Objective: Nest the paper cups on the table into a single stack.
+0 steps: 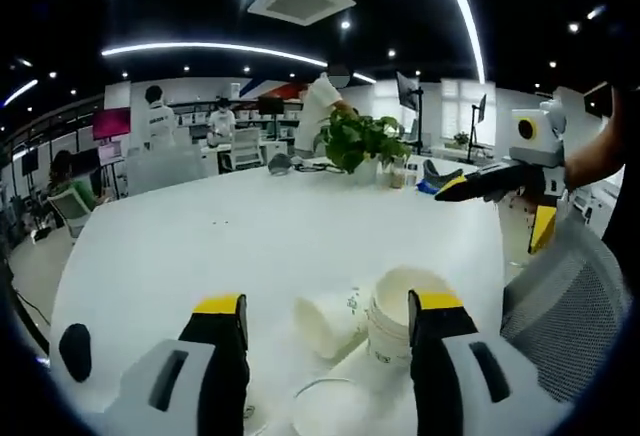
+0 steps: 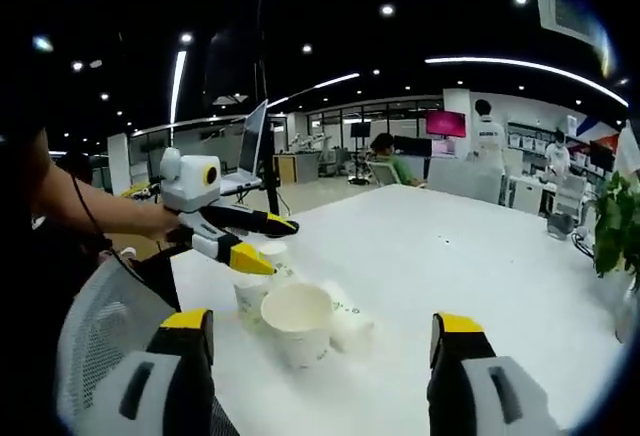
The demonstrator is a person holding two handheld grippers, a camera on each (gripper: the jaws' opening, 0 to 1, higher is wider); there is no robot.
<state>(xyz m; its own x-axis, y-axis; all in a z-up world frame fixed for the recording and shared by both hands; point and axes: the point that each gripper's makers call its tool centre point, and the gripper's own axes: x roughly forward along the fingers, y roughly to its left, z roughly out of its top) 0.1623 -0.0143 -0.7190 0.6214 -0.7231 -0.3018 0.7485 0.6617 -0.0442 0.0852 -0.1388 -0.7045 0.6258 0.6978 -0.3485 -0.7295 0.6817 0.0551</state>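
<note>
A: Start with the left gripper (image 1: 328, 321). How do its jaws stand?

B: Wide apart, nothing between them. In the left gripper view an upright paper cup (image 1: 397, 314) sits just inside the jaw at four o'clock, and a tipped cup (image 1: 327, 324) lies on its side at about six o'clock in the gap, apart from both jaws. A third rim (image 1: 322, 403) shows at the very bottom edge.

A: And the right gripper (image 2: 325, 341)?

B: Also spread wide and empty. In the right gripper view an upright cup (image 2: 297, 323) stands between its jaws at six o'clock, with another upright cup (image 2: 252, 294) behind it at seven o'clock and one lying on its side (image 2: 345, 318) to the five o'clock side, touching or nearly so.

A: Does either view catch the other gripper?

B: Both. The left gripper view shows the right one at three o'clock, held in a hand (image 1: 592, 161) over the table edge. The right gripper view shows the left one at nine o'clock, jaws parted, yellow tip above the cups.

A: What surrounds them?

B: A white table (image 1: 260, 236); a mesh chair back (image 1: 565, 301) at four o'clock; a potted plant (image 1: 362, 141) at twelve o'clock in the left gripper view, which sits at three o'clock in the other. The right gripper view alone has an open laptop (image 2: 250, 146) at ten o'clock.
</note>
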